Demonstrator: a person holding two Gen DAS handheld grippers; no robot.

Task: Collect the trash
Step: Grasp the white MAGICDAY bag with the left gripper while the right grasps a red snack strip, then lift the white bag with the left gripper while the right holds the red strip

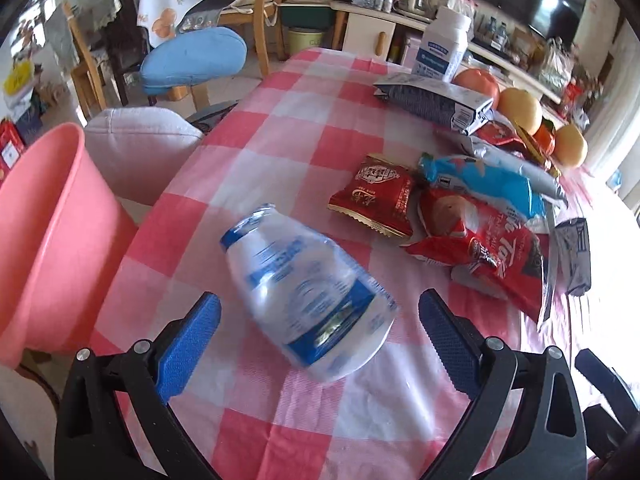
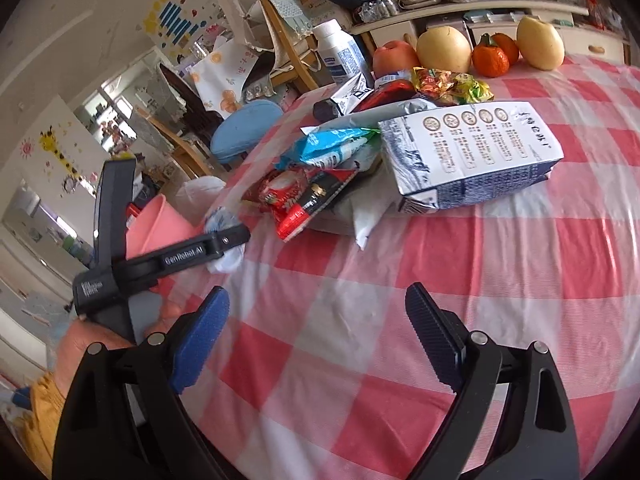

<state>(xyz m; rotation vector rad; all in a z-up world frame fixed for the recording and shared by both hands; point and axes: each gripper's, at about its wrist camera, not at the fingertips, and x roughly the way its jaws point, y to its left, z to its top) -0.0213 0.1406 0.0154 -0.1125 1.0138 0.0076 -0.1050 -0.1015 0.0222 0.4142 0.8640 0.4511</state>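
Observation:
A crushed white plastic bottle with a blue label [image 1: 308, 292] lies on its side on the red-and-white checked tablecloth [image 1: 280, 128]. My left gripper [image 1: 320, 300] is open, one blue pad on each side of the bottle, neither touching it. Beyond the bottle lies a heap of wrappers: a small red packet [image 1: 376, 196], a red chip bag [image 1: 480, 248] and a blue wrapper [image 1: 488, 184]. My right gripper [image 2: 318, 304] is open over bare cloth with nothing between its pads. A white-and-blue carton [image 2: 472, 152] lies ahead of it.
A pink bin [image 1: 52, 240] stands beside the table at the left. An upright white bottle [image 1: 444, 44] and several fruits [image 2: 444, 48] sit at the table's far end. A grey carton [image 1: 436, 100] lies near them. Chairs [image 1: 192, 60] stand behind the table.

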